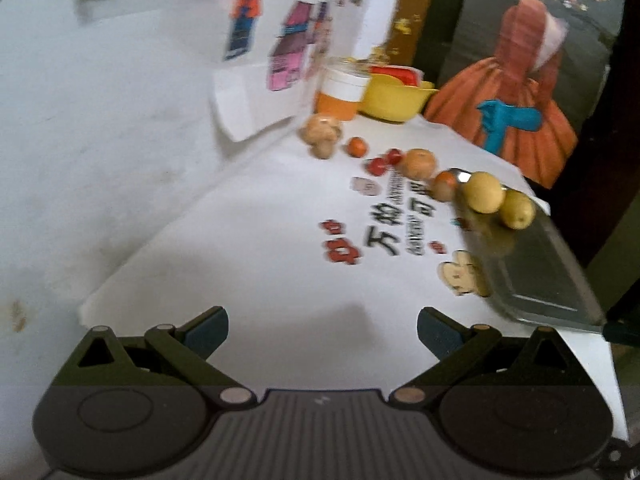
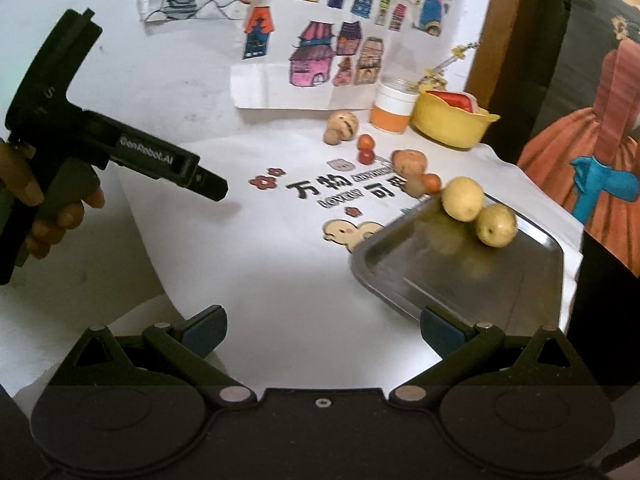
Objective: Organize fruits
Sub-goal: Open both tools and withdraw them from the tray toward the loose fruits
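Both tongs released, left tongs (image 1: 322,330), right tongs (image 2: 323,330); only right view: gripping hand (image 2: 38,204).

I see a white table (image 2: 120,88) covered at the near right by a white printed cloth (image 2: 280,264). On the cloth: 1 steel tray (image 2: 460,276) at the right edge; a scattered row of brownish potatoes (image 2: 408,161) and small red-orange fruits (image 2: 365,142) running back from the tray; 1 orange-and-white jar (image 2: 394,108); 1 yellow bowl (image 2: 452,124). Behind, I count several coloured house drawings on paper (image 2: 312,52) lying on the table.
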